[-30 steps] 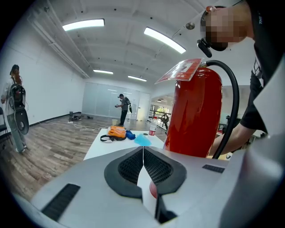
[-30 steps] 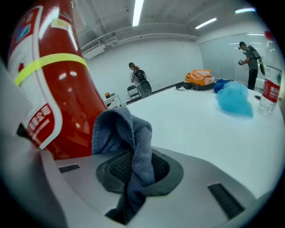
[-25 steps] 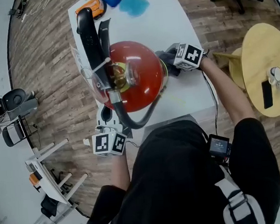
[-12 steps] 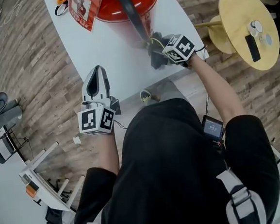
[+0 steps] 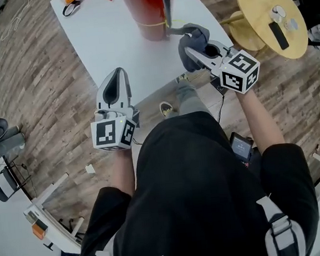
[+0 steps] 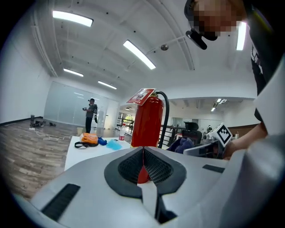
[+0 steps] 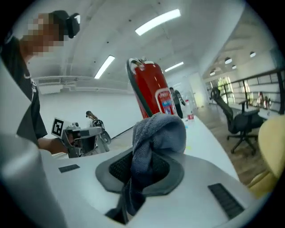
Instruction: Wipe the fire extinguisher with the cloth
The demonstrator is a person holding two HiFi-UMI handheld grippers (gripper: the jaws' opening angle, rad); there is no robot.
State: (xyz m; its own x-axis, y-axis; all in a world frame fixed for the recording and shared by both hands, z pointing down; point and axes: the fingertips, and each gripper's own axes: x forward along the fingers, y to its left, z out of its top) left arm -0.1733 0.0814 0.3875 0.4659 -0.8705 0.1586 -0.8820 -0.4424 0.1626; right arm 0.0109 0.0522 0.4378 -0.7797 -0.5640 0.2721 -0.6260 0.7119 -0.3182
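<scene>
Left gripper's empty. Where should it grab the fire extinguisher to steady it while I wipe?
Probably the narrow valve neck at the top, approached level from the left gripper side. The fire extinguisher stands upright; its round body looks too wide for the jaws, and the black hose hangs down the far, right side.

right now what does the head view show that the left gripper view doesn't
Only the head view: the round yellow side table beside the person. Only the left gripper view: a distant standing person and ceiling lights. Both: the red fire extinguisher on the white table, and the right gripper, jaws shut on the grey cloth.
</scene>
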